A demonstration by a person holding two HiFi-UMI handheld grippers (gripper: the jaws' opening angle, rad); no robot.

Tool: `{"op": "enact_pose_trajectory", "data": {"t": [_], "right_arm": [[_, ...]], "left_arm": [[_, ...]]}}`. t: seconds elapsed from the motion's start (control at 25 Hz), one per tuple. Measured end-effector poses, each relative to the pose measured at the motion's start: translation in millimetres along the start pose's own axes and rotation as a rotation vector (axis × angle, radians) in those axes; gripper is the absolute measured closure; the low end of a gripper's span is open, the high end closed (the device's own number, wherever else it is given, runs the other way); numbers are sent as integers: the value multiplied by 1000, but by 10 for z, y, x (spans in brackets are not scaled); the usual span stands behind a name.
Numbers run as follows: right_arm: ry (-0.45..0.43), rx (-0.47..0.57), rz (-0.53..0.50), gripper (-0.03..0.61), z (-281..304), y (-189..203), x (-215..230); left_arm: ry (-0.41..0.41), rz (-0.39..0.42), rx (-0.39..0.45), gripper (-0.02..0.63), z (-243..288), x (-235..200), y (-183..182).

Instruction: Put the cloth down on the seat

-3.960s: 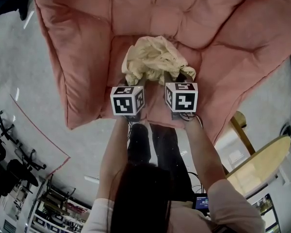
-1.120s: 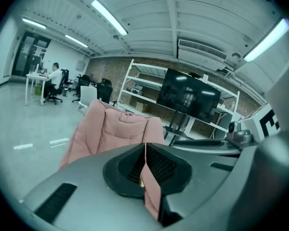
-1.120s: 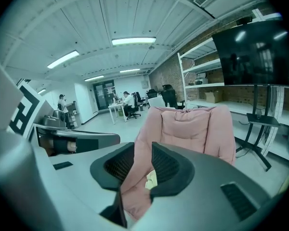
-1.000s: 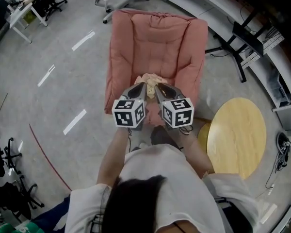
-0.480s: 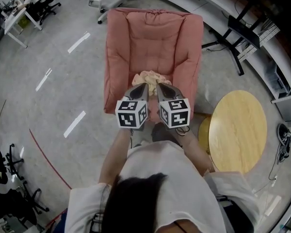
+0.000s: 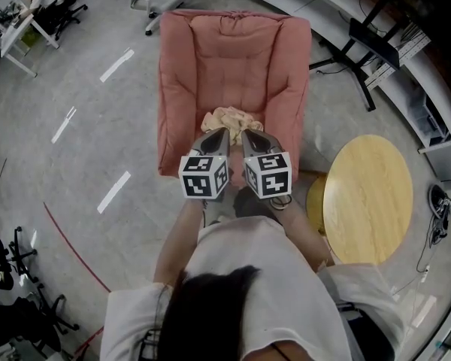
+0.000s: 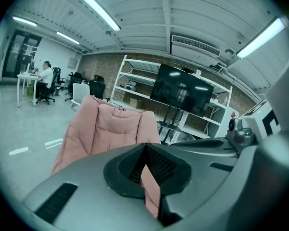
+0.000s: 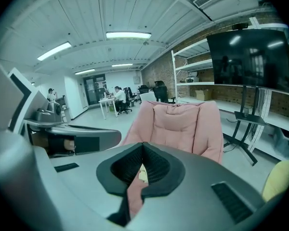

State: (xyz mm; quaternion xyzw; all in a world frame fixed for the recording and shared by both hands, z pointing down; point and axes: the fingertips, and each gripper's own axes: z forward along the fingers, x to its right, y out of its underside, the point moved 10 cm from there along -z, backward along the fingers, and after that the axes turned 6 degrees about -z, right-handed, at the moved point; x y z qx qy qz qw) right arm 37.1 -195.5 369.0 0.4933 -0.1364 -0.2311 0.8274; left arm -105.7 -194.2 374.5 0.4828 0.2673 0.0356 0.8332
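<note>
Flanking armchair (image 6: 233, 59): round table (image 6: 367, 198), perhaps stool (image 6: 313, 195).

The cloth (image 6: 231, 118) is pale cream and crumpled into a loose, bunched heap of soft folds, not spread flat. It lies on the seat (image 6: 261, 120) of a pink, tufted armchair (image 6: 233, 51), about midway between the two padded arms and toward the front of the cushion. In the right gripper view only a small cream patch of it (image 8: 143, 174) shows.
</note>
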Motion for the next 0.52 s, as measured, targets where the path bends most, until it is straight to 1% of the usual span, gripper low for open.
{"op": "enact_pose_trajectory", "data": {"t": [0.24,0.52], "right_arm": [[0,-16,-1,551,26,27,-17],[1,-33,-7,551,118,86,20]], "left_arm": [[-10,-21,-23,586,19,-70,65],[-13,-22,-37,586,114,-133,85]]}}
